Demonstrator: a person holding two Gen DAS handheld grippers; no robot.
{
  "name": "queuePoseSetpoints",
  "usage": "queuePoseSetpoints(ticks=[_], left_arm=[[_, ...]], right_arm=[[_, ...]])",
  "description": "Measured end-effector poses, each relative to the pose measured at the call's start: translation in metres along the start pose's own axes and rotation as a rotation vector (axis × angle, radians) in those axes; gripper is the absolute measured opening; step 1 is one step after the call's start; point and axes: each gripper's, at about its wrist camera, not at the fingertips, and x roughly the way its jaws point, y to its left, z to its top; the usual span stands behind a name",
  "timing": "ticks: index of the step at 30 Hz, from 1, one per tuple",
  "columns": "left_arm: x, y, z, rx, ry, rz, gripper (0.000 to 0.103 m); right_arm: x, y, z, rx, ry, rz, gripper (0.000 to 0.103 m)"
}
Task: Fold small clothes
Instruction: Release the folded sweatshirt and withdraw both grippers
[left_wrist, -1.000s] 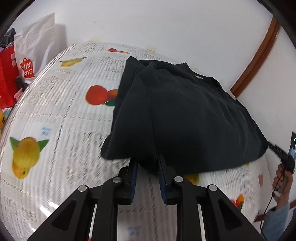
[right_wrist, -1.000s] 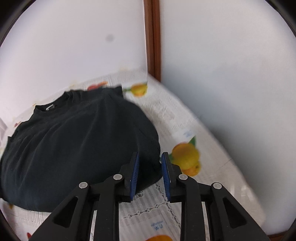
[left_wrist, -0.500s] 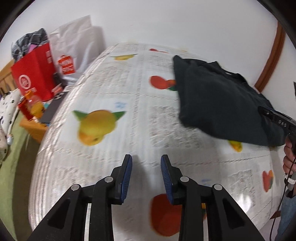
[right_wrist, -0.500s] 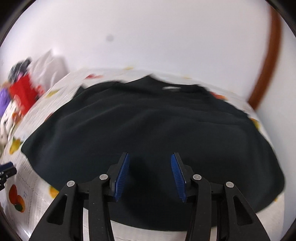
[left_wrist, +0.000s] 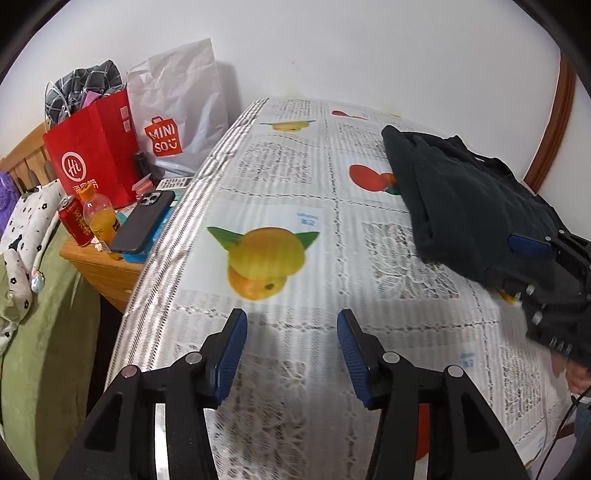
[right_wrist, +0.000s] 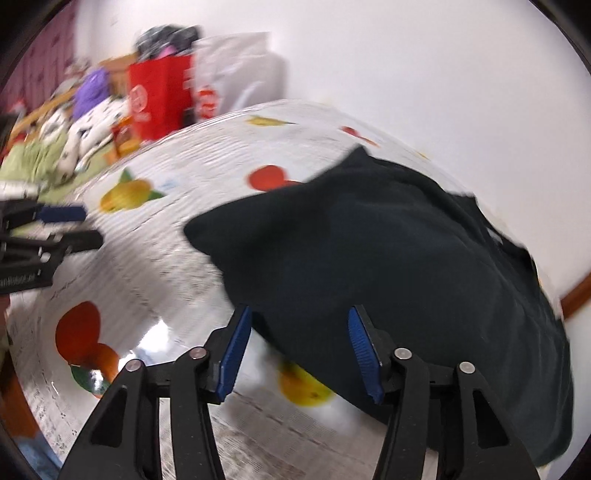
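Observation:
A black folded garment (left_wrist: 465, 206) lies on the right part of the fruit-print tablecloth (left_wrist: 295, 229); it also shows in the right wrist view (right_wrist: 388, 258). My left gripper (left_wrist: 291, 332) is open and empty over bare cloth, well left of the garment. My right gripper (right_wrist: 299, 332) is open and empty, just above the garment's near edge. The right gripper also shows at the right of the left wrist view (left_wrist: 535, 254), and the left gripper at the left of the right wrist view (right_wrist: 62, 225).
A low wooden side table (left_wrist: 103, 266) at the left holds a phone (left_wrist: 142, 221), a can and an orange bottle (left_wrist: 99, 221). A red bag (left_wrist: 92, 162) and a white Miniso bag (left_wrist: 177, 122) stand behind it. A green bed (left_wrist: 33, 332) lies far left.
Both grippers let go of the garment and opened wide. The left one pulled back and swung left over bare cloth; the right one drew back and turned left, view blurred.

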Motion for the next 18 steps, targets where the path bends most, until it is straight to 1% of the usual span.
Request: queuePoseSetpoints(ticks=[3, 6, 9, 11, 12, 13, 14, 15, 16, 18], left_arm=[[0.001, 0.004, 0.000, -0.006, -0.004, -0.008, 0.048], [0.001, 0.008, 0.001, -0.020, -0.006, -0.020, 0.049], [0.002, 0.011, 0.001, -0.028, -0.007, -0.035, 0.051], [0.002, 0.011, 0.001, -0.028, -0.007, -0.037, 0.052], [0.002, 0.011, 0.001, -0.027, -0.006, -0.037, 0.052], [0.003, 0.010, 0.001, -0.024, -0.006, -0.035, 0.053], [0.003, 0.009, 0.001, -0.020, -0.005, -0.031, 0.054], [0.003, 0.008, 0.001, -0.015, -0.003, -0.025, 0.054], [0.003, 0.005, 0.002, -0.006, -0.001, -0.013, 0.054], [0.003, 0.002, 0.003, 0.001, 0.003, -0.016, 0.054]], right_arm=[[0.013, 0.023, 0.007, -0.078, 0.006, -0.020, 0.055], [0.024, 0.029, 0.017, -0.104, -0.007, -0.059, 0.055], [0.040, 0.035, 0.033, -0.102, -0.023, -0.093, 0.055], [0.047, 0.033, 0.042, -0.070, -0.034, -0.099, 0.055], [0.051, 0.030, 0.045, -0.049, -0.033, -0.092, 0.051], [0.055, 0.027, 0.049, -0.024, -0.026, -0.082, 0.041], [0.058, 0.024, 0.052, -0.004, -0.018, -0.085, 0.035], [0.060, 0.022, 0.054, -0.001, -0.012, -0.099, 0.025], [0.063, 0.020, 0.056, 0.003, -0.011, -0.104, 0.022], [0.061, 0.009, 0.058, 0.043, -0.022, -0.054, 0.020]])
